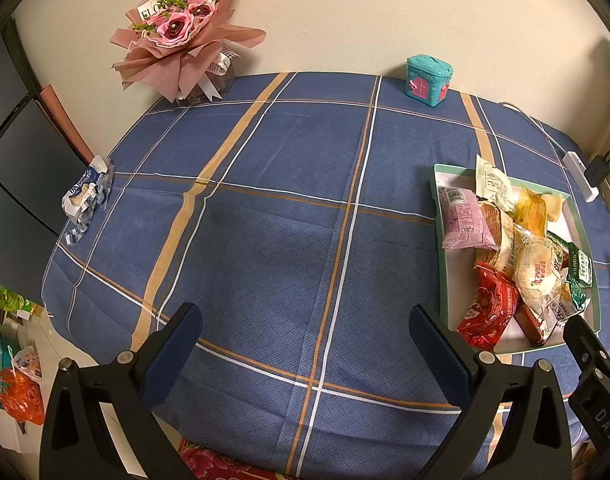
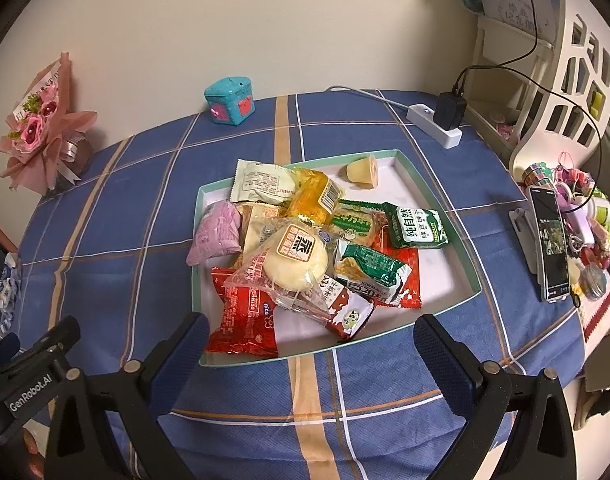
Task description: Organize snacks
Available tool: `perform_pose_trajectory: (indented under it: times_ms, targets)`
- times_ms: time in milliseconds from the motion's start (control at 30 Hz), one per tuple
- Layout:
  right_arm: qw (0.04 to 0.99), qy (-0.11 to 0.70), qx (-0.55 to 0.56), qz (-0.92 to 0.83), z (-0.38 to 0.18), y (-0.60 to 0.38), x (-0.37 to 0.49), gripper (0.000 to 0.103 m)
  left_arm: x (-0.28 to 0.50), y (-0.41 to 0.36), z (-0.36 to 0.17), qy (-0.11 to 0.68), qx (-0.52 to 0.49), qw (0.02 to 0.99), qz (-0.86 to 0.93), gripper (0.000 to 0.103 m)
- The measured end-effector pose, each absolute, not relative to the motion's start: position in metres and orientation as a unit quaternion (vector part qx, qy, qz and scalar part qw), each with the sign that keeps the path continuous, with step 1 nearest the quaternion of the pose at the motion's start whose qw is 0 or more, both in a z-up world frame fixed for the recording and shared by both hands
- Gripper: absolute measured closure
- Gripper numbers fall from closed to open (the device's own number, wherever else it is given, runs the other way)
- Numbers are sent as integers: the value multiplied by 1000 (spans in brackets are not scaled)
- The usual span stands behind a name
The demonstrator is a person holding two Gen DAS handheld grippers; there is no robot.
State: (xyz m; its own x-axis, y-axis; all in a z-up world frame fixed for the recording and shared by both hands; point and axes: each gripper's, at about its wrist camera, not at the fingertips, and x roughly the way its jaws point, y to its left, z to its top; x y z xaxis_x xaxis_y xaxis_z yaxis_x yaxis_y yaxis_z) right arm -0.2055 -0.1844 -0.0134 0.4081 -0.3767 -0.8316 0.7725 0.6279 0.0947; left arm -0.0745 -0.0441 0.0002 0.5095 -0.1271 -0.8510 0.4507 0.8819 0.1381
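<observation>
Right gripper (image 2: 311,344): jaws wide apart, empty, just before the snack tray (image 2: 437,196).
Left gripper (image 1: 305,332): jaws spread, empty, tray at its right.

Snack packets (image 2: 305,248) heaped in tray (image 2: 461,248)

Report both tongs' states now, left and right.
Left tongs: open, holding nothing, over bare tablecloth.
Right tongs: open, holding nothing, at the near edge of the snack tray.
</observation>
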Motion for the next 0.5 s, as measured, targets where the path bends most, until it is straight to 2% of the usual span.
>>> perform_pose_trajectory:
  times_ms: [500]
  targets:
    - [799,418,241,-359,-17,-186,-206,0,-74,-44,0,466,174,851,-170,0]
